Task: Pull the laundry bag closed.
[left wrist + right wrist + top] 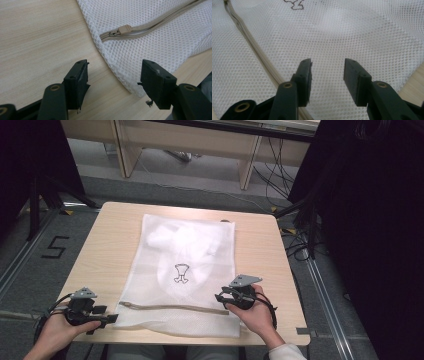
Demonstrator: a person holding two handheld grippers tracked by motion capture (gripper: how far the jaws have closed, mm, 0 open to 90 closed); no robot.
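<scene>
Where the high view looks down, a white mesh laundry bag [187, 270] lies flat on the light wooden table [105, 250], long axis running away from the person, far edge toward the back of the table. Its beige zipper [172, 308] runs crosswise near the near edge, the pull end at the left. White cloth bunched inside [172, 237] sits in the far half, with a small dark outline logo [181, 273] mid-bag. Left gripper [102, 319] rests at the table's near left corner, just beside the bag; right gripper [223, 299] sits on the bag's near right part by the zipper's end. Grey floor, a "5" marked on it [54, 247], cables, desk legs behind, black drapes at the sides.

Left gripper view: jaws spread wide over bare wood, the bag's corner [130, 82] between them, zipper pull [124, 29] beyond.

Right gripper view: jaws spread, nothing pinched, mesh [352, 32] beneath, zipper line [252, 47] slanting at left.
</scene>
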